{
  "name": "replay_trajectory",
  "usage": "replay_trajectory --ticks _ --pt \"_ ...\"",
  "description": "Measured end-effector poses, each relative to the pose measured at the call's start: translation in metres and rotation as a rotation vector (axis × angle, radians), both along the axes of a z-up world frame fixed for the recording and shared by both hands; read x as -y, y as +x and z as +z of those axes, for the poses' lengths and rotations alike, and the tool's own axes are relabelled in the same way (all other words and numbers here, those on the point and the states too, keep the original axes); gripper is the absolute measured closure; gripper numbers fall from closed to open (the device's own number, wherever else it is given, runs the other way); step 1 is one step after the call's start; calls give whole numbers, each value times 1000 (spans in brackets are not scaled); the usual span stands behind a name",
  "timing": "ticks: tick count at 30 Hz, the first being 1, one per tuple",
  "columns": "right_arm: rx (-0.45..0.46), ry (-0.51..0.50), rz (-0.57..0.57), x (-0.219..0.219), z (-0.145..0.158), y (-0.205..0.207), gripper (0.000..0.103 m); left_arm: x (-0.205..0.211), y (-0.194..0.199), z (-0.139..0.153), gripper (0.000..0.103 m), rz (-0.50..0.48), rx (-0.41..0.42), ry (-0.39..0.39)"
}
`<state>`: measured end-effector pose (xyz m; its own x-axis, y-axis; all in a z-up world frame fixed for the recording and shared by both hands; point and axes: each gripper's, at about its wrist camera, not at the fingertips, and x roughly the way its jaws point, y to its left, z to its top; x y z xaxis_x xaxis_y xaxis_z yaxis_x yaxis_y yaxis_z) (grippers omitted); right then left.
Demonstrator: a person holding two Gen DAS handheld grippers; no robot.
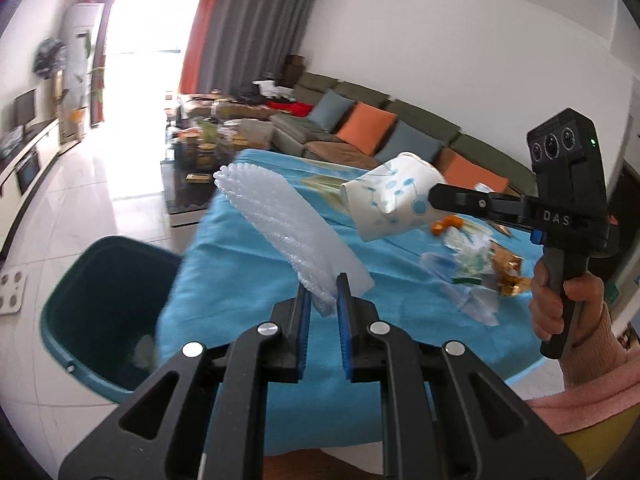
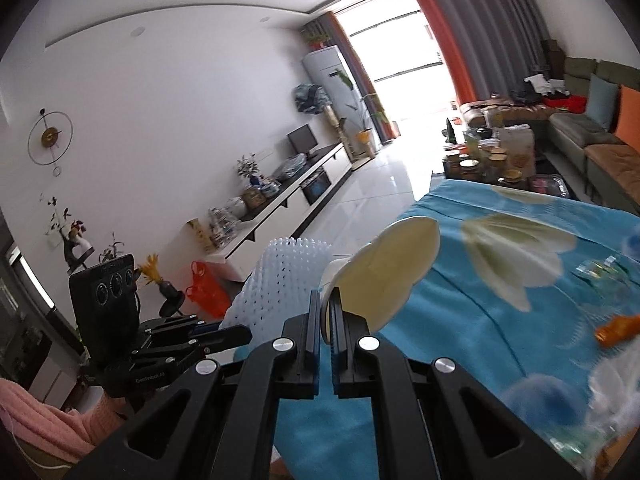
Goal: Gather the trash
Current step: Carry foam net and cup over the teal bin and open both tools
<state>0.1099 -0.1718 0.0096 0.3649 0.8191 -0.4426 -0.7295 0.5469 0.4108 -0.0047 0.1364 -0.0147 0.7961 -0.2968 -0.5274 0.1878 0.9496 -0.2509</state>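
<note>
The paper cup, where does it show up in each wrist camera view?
Left wrist: paper cup right of center, pinched by the right gripper.
Right wrist: cup center, squashed flat in the jaws.
Shared landmark: white foam netting, beside the cup.

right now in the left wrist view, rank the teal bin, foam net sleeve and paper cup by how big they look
1. teal bin, largest.
2. foam net sleeve.
3. paper cup, smallest.
The sleeve is nearest the camera, so its lead over the cup is unsure.
</note>
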Motion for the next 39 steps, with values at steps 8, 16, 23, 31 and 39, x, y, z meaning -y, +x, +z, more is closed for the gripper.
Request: replay_trajectory --ticks 8,16,23,31,39 --pt "7 -7 96 -55 0 13 100 -53 -11 1 90 127 -2 2" --pt "-9 -34 169 -104 -7 22 100 -95 -12 -10 90 231 -35 4" --pt "-14 -77 210 -144 -14 19 100 -121 -11 -24 90 291 -74 3" --pt "-37 -138 241 -184 -30 21 100 -136 -2 -46 90 336 -141 5" --pt "-64 -208 261 -220 -44 26 100 -146 7 -62 89 365 -194 -1"
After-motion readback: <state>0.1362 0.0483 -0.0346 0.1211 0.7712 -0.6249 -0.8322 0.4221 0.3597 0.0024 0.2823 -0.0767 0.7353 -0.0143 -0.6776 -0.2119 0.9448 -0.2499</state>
